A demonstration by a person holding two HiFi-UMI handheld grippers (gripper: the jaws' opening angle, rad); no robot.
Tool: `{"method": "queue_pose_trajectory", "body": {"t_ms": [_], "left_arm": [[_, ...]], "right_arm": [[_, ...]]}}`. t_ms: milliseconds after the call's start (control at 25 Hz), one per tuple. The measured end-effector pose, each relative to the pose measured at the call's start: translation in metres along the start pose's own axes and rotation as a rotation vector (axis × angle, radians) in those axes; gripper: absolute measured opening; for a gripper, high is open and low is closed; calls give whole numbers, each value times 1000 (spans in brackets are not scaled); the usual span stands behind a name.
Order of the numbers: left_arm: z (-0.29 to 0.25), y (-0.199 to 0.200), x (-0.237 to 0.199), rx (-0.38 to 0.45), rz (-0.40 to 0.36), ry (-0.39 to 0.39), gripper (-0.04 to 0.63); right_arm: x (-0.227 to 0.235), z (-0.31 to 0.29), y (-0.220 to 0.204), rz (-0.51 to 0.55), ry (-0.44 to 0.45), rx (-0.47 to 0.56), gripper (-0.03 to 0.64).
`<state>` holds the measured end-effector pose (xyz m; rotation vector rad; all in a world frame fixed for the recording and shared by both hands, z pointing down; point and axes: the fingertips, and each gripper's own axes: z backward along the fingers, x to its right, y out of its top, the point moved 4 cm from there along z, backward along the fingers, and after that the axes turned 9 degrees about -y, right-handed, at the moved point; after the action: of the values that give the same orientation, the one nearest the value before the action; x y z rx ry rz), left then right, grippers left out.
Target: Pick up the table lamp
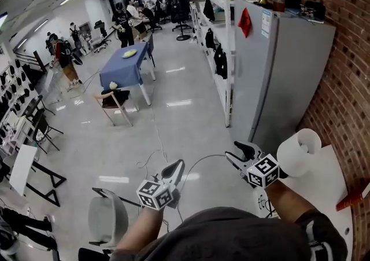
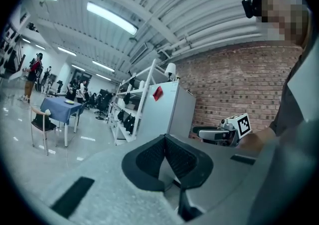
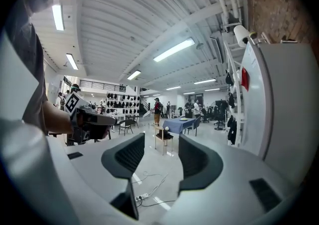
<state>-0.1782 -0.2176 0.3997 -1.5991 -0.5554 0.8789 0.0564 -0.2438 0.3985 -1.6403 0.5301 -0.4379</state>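
Brick wall [image 1: 347, 51] backs the white desk [image 1: 324, 190] at 4 o'clock, where the table lamp [image 1: 298, 151] stands, seemingly upright, long axis vertical, shade topmost. Probably light, with a crushable shade: grip the stem beneath. Right tongs [image 1: 240, 153] gape empty at its 9 o'clock; left tongs [image 1: 173, 172] are closed, empty.

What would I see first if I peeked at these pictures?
You'd first spot the white table lamp at the lower right, over a white table beside the red brick wall. Next to it the right gripper is open and empty, and the left gripper is shut. Farther off, a blue table stands on the shiny floor.
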Motion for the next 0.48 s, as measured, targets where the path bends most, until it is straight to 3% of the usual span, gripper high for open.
{"method": "queue_pose_trajectory", "body": {"t_ms": [480], "left_arm": [[-100,-57,9,-79,13,-180,3]], "right_arm": [[52,34,-86,-81,-166,-75,202]]}}
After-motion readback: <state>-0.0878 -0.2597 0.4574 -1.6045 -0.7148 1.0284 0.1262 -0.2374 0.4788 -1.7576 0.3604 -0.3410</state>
